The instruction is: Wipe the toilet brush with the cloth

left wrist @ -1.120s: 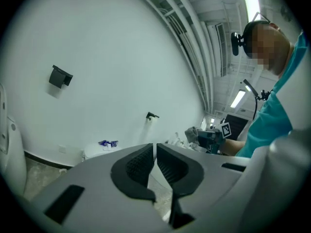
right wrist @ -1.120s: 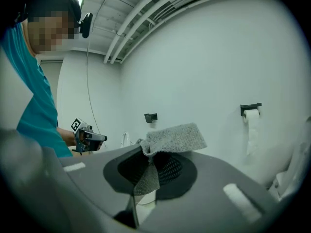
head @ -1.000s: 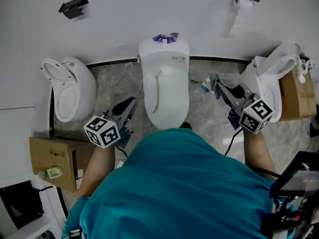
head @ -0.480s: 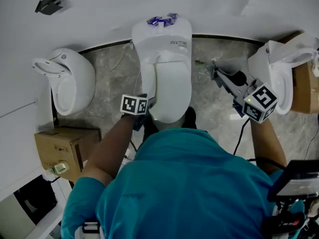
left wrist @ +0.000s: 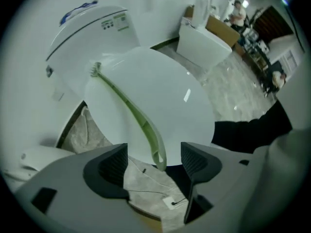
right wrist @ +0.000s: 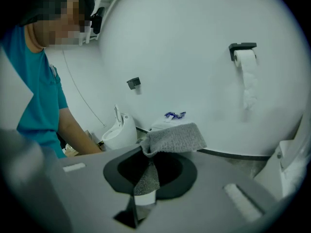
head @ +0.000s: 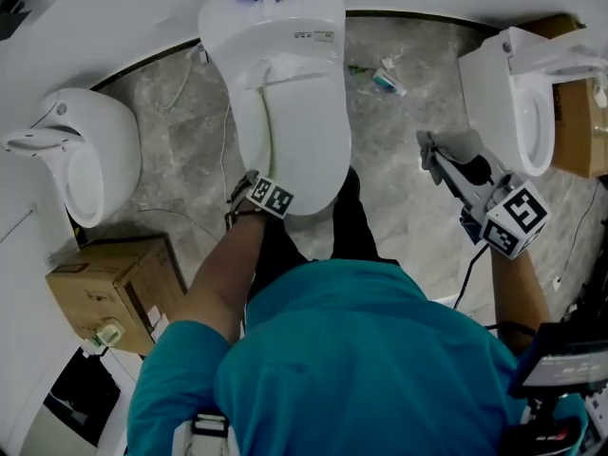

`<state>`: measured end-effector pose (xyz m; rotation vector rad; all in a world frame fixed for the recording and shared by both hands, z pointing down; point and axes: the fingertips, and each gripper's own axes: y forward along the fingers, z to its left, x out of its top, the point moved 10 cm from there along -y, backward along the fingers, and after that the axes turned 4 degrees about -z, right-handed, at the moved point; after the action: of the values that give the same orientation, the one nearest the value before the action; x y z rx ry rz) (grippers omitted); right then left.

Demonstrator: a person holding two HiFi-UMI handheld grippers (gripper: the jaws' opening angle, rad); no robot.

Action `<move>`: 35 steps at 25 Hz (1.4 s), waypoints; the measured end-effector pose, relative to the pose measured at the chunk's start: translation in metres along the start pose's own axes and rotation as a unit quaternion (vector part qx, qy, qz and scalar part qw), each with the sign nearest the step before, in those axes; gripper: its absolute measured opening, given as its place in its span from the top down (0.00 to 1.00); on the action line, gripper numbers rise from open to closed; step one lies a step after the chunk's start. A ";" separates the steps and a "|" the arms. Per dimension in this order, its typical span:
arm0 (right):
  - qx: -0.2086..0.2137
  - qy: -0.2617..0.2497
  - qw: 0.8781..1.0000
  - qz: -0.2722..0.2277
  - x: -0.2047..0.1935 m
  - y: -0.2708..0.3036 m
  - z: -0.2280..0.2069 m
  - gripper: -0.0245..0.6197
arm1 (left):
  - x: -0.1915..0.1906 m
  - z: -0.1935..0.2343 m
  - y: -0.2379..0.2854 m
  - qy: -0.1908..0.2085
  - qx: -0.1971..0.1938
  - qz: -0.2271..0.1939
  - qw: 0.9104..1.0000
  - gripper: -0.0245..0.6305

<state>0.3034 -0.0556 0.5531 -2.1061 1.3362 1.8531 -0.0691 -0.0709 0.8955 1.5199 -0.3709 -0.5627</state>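
Marble floor (head: 389, 160) below; slim toilet brush (left wrist: 127, 106) is lying along the toilet lid (left wrist: 170, 81), looking light, stiff, slick. Around its handle end, the sensible hold, left gripper (left wrist: 154, 158) is just opening its jaws wide, not touching; right gripper (right wrist: 146, 178) is clamping soft cloth (right wrist: 175, 137).

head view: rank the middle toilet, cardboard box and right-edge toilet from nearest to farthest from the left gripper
1. Middle toilet, right beside the left gripper.
2. Cardboard box, lower left.
3. Right-edge toilet, far right.
The gripper's jaws have just been opening, with the handle end of the green brush between them, ungripped.
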 end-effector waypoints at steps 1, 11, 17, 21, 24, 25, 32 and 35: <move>0.000 0.005 1.000 0.004 -0.005 0.000 -0.003 0.91 | -0.001 -0.006 0.009 0.029 0.016 0.005 0.999 0.46; -0.007 0.010 1.000 0.026 -0.032 -0.010 -0.012 0.91 | 0.004 -0.030 0.054 0.223 0.128 0.036 0.966 0.71; -0.011 0.016 1.000 0.020 -0.033 -0.014 -0.012 0.91 | 0.019 -0.005 0.021 0.138 0.127 -0.009 0.982 0.83; -0.006 0.009 1.000 0.009 -0.023 -0.009 -0.002 0.91 | 0.021 0.007 -0.027 0.070 0.099 -0.078 0.990 0.87; 0.000 -0.004 1.000 0.000 -0.009 -0.003 0.009 0.91 | 0.019 0.020 -0.056 0.046 0.082 -0.109 0.990 0.87; 0.002 -0.008 1.000 -0.004 -0.004 -0.001 0.012 0.91 | 0.019 0.024 -0.066 0.035 0.075 -0.119 0.989 0.87; 0.009 -0.029 0.999 -0.027 0.038 0.006 0.040 0.91 | 0.021 0.052 -0.165 -0.087 0.004 -0.233 0.969 0.87; 0.015 -0.048 0.997 -0.050 0.061 0.009 0.052 0.91 | 0.020 0.063 -0.222 -0.120 -0.050 -0.298 0.946 0.87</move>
<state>0.2520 -0.0673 0.4923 -2.0012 1.2081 1.8574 -0.1129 -0.1258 0.6751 1.4602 -0.0538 -1.2326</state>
